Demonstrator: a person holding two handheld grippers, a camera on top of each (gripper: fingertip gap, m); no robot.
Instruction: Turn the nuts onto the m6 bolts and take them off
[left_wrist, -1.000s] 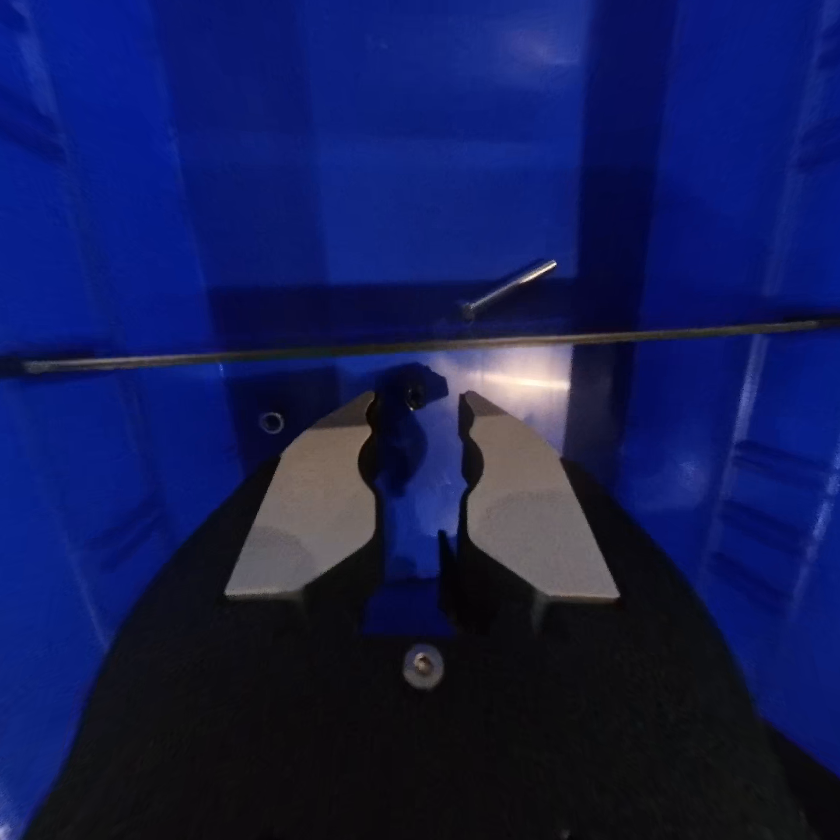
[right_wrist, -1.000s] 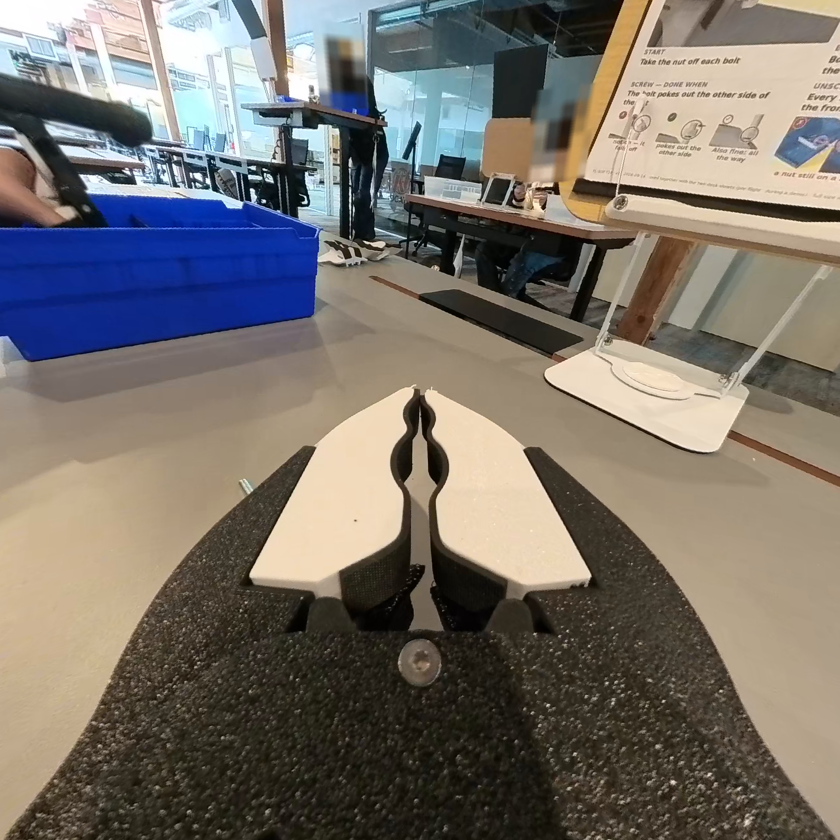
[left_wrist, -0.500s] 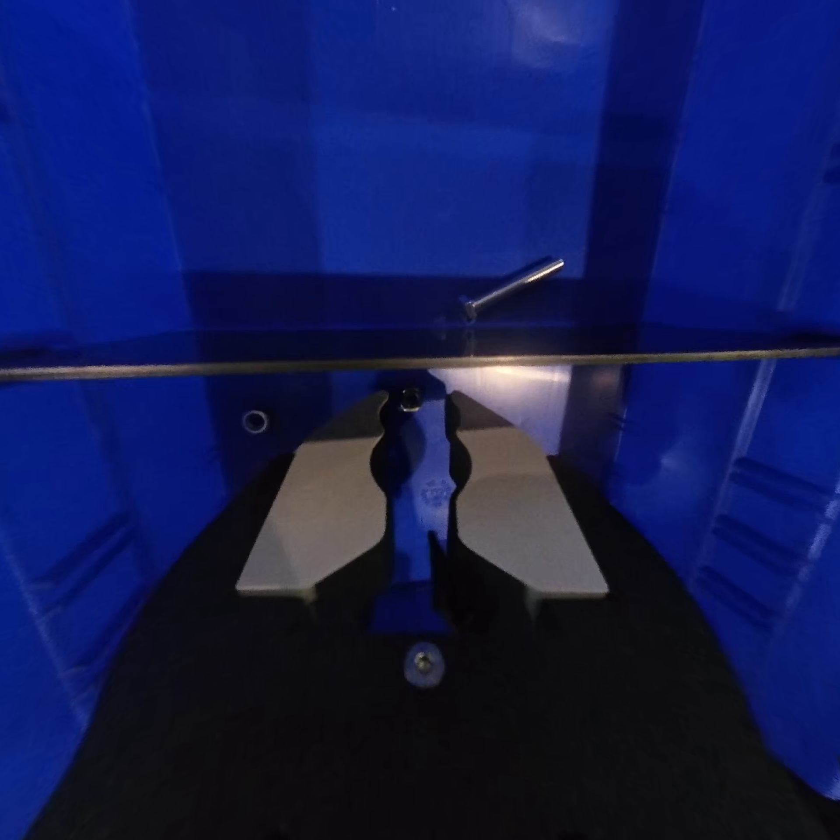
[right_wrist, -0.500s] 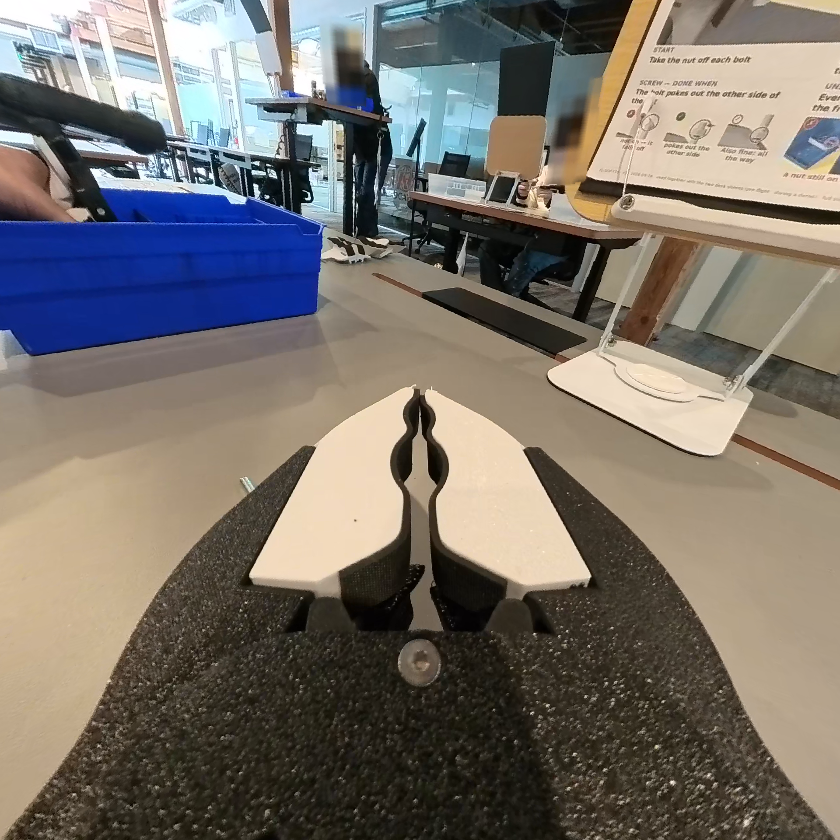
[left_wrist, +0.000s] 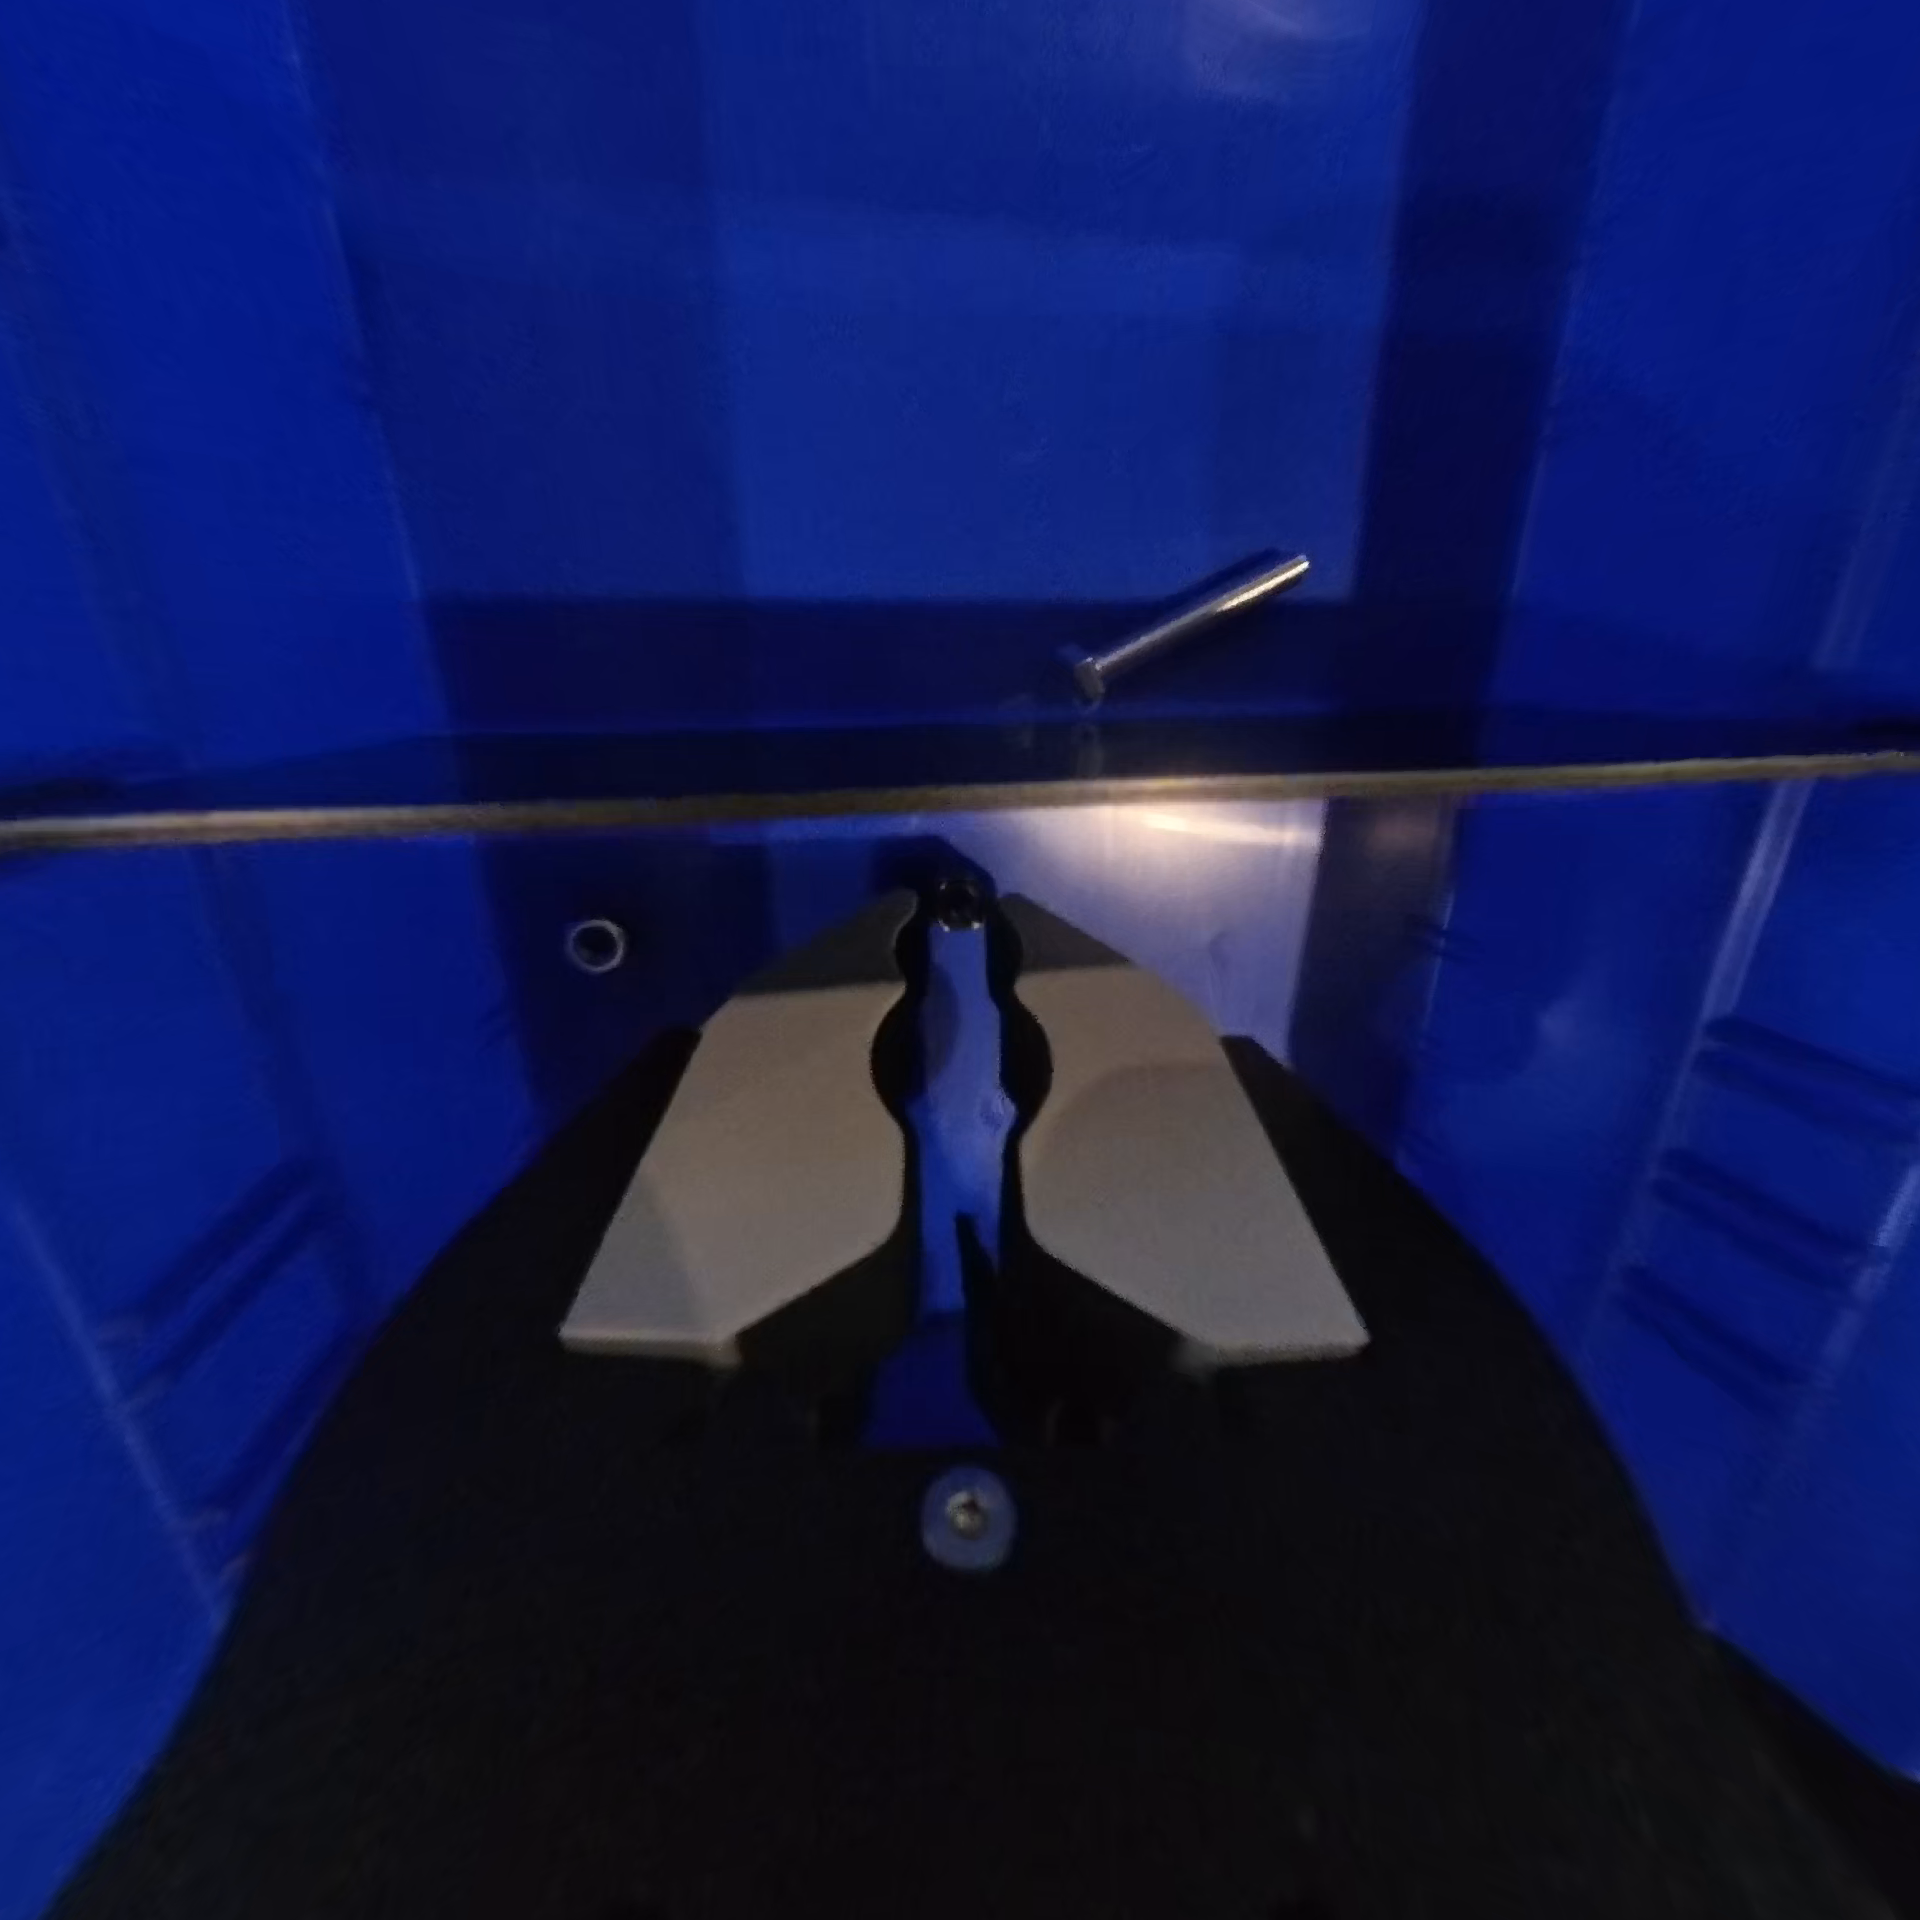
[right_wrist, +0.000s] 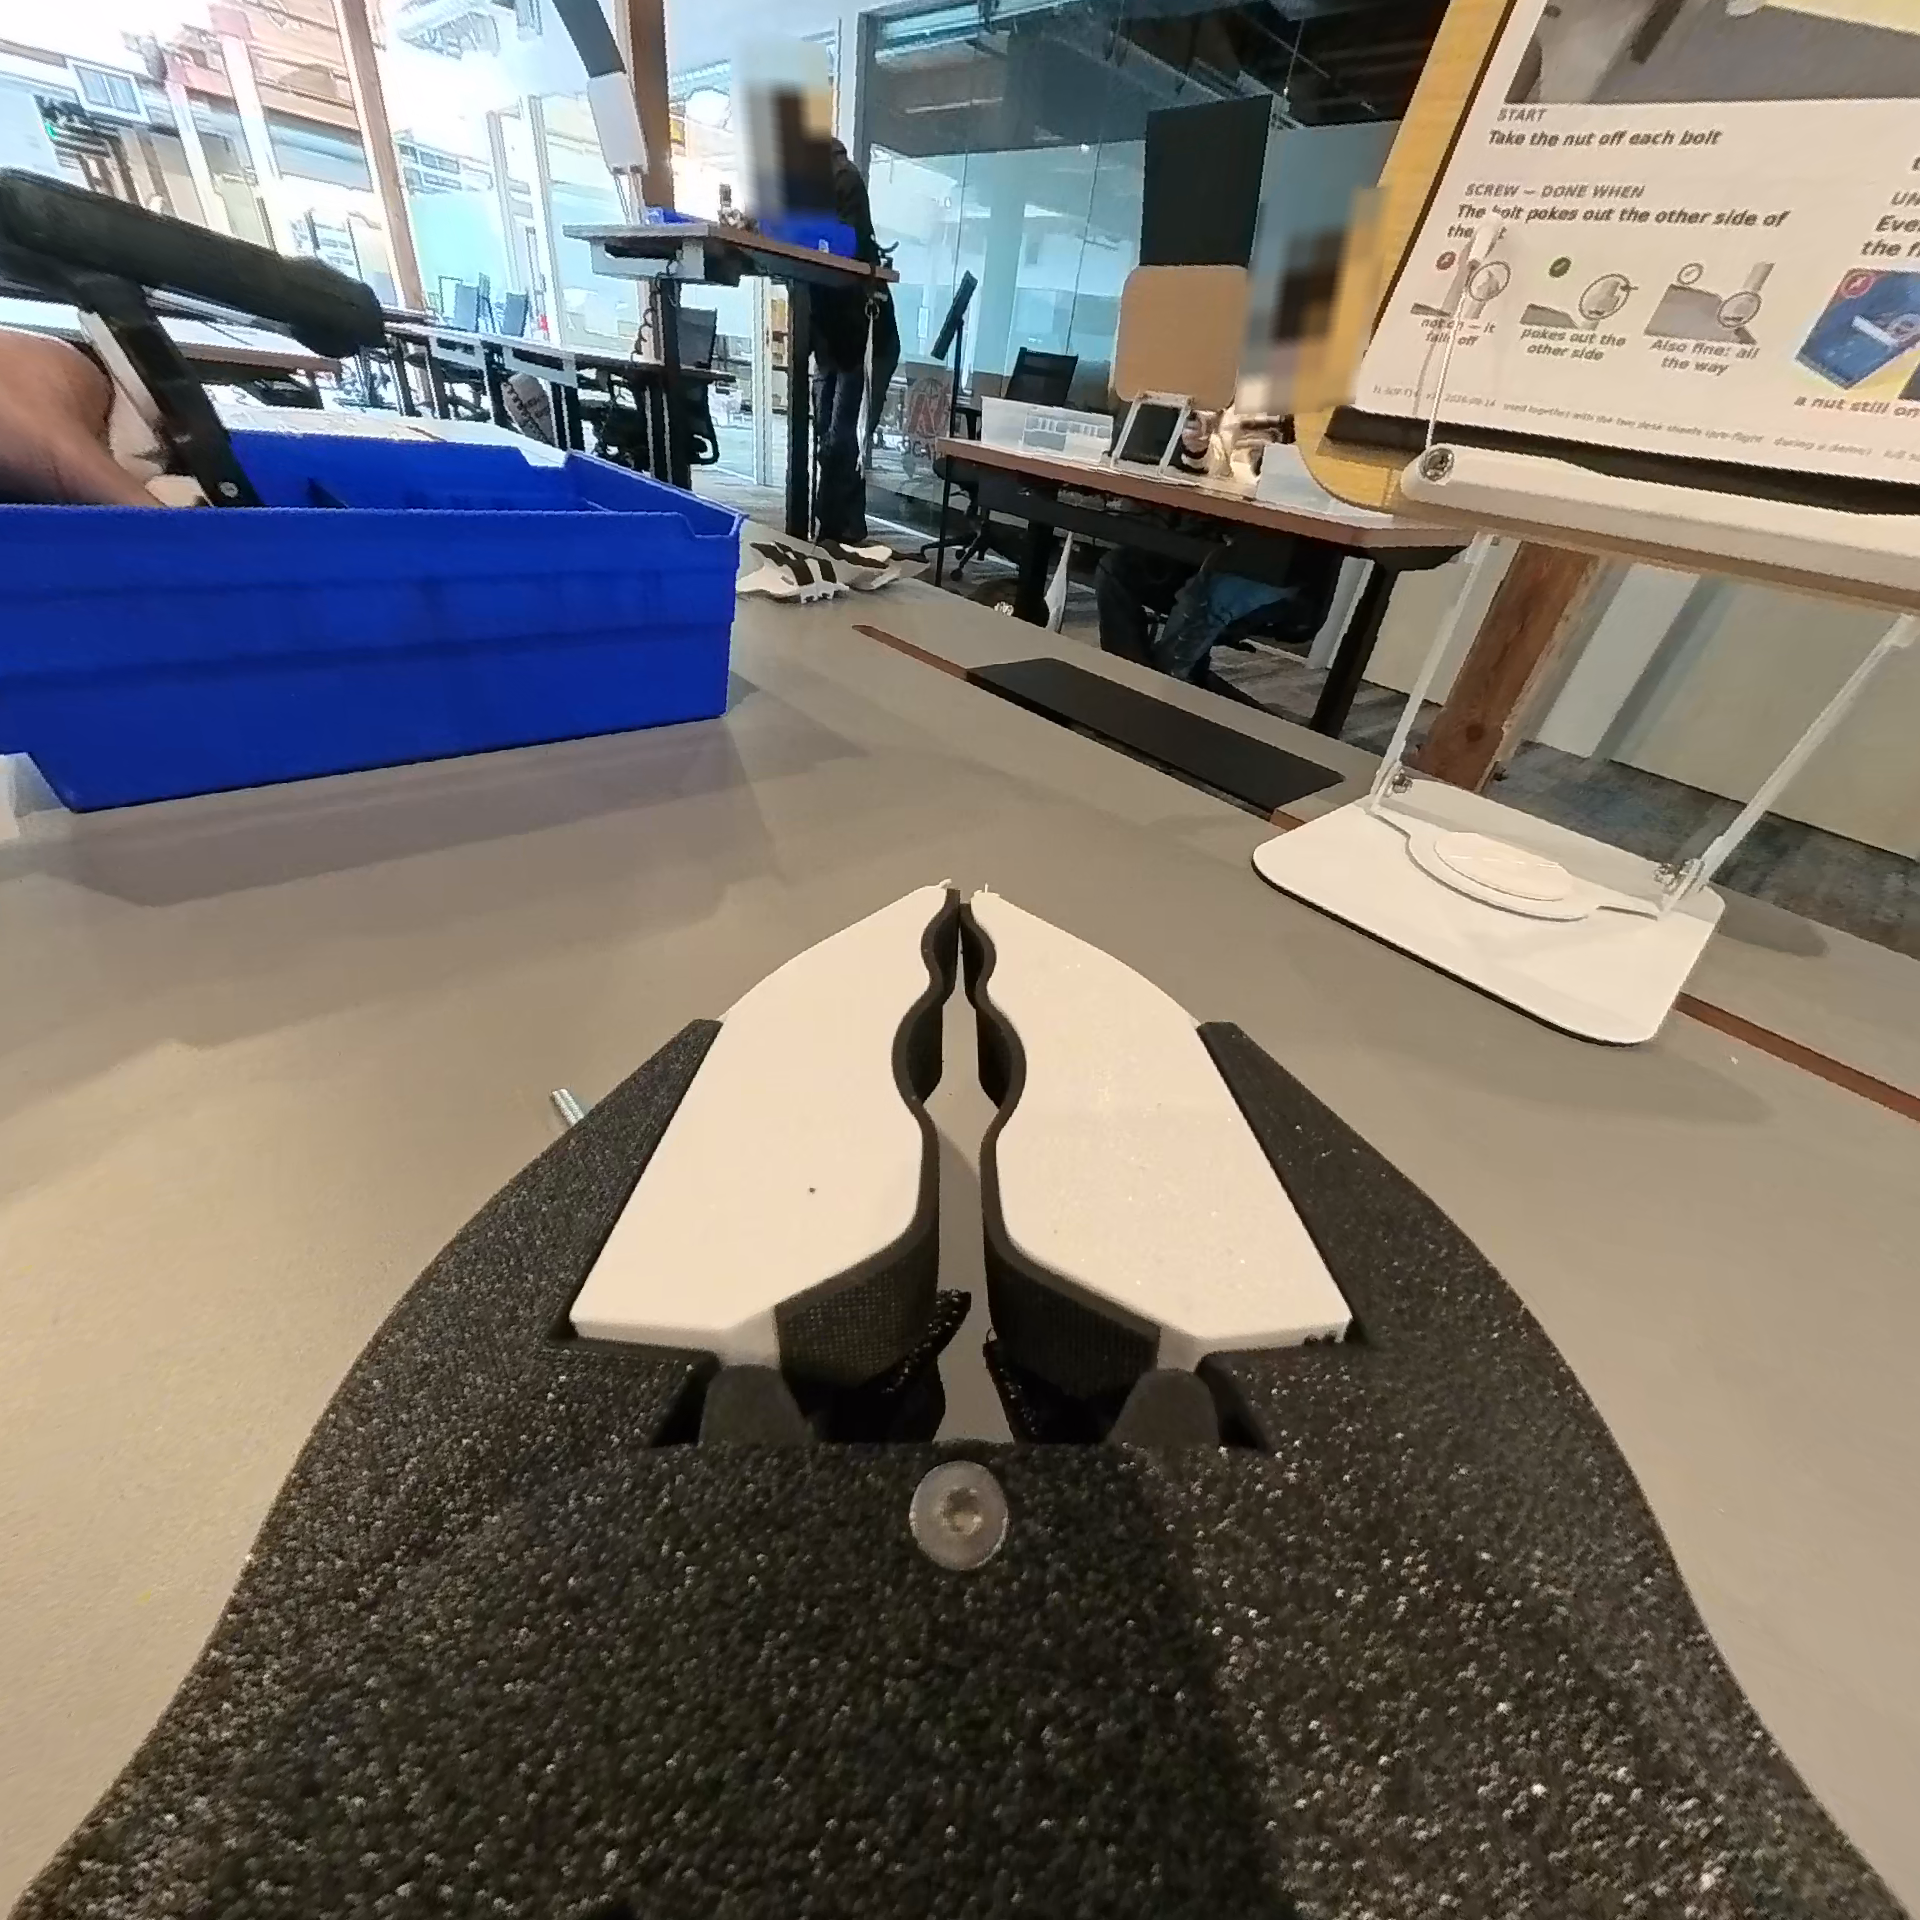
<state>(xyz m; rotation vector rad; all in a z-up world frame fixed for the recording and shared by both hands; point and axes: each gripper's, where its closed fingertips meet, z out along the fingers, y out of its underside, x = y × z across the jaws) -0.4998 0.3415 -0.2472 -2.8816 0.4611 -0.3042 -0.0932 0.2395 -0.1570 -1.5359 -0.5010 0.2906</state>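
In the left wrist view my left gripper (left_wrist: 958, 906) is down inside a blue bin (left_wrist: 312, 520). Its fingertips pinch a small dark nut (left_wrist: 958, 900) on the bin floor. A second nut (left_wrist: 596, 943) lies loose to the left. A steel bolt (left_wrist: 1184, 630) lies farther back, beyond a thin clear divider (left_wrist: 520, 818). In the right wrist view my right gripper (right_wrist: 962, 894) rests low over the grey table (right_wrist: 312, 1039), jaws shut with nothing visible between them. A bolt end (right_wrist: 562, 1103) pokes out at its left edge. The blue bin (right_wrist: 364, 623) stands at the far left, with the left gripper's black body (right_wrist: 187, 270) over it.
A white stand (right_wrist: 1486, 894) holding an instruction sheet (right_wrist: 1662, 229) is on the table at the right. A black mat (right_wrist: 1143, 727) lies at the table's far edge. The bin walls close in on both sides of the left gripper. Desks and people are far behind. There is about 45 centimeters between the tips of the two grippers.
The left gripper's jaws have closed in from wide apart onto the nut at their tips. The right gripper has stayed shut and shifted only slightly.
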